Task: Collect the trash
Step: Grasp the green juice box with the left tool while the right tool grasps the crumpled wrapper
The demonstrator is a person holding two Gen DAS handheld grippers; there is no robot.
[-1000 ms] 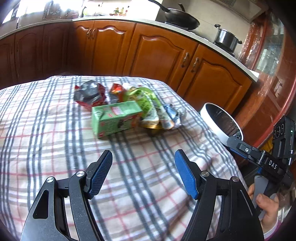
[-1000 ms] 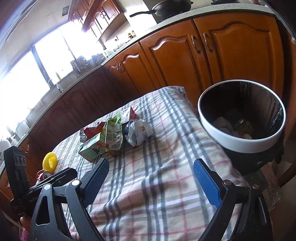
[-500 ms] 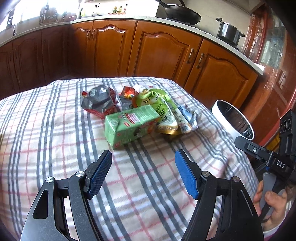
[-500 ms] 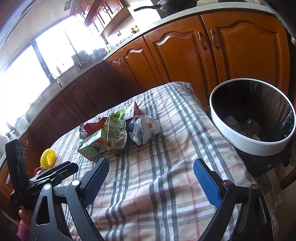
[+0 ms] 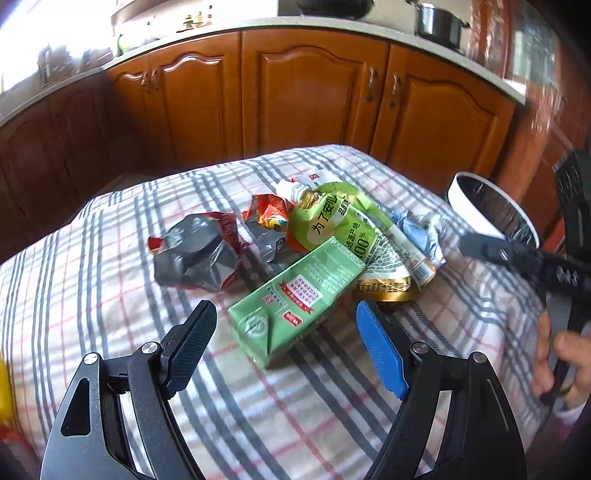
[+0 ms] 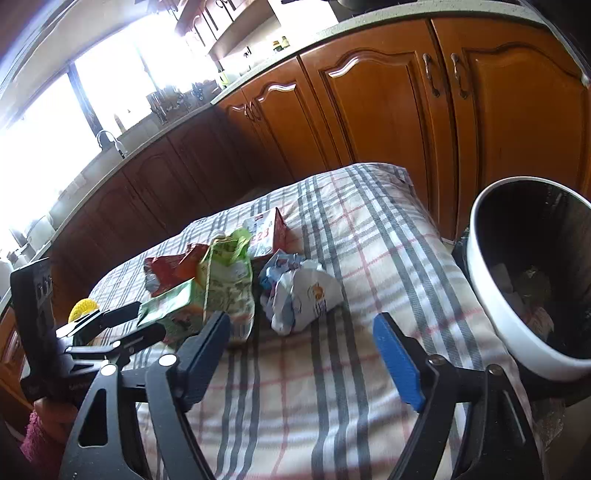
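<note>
1. Home kitchen for sure: wooden cabinets (image 5: pixel 314 96) with arched panel doors and metal handles run along the back from about 9 to 2 o'clock in the left wrist view.
2. A light countertop (image 6: pixel 369 26) sits on top of them, with a steel pot (image 5: pixel 437 20) at roughly 1 o'clock and a dark pan (image 5: pixel 332 4) at 12.
3. In the right wrist view there's a sink faucet (image 6: pixel 109 140) at 10 o'clock under a big bright window (image 6: pixel 48 122).
4. A table with a plaid tablecloth (image 6: pixel 332 369) and a white-rimmed trash bin (image 6: pixel 491 295) at 3 o'clock. Very lived-in.
</note>
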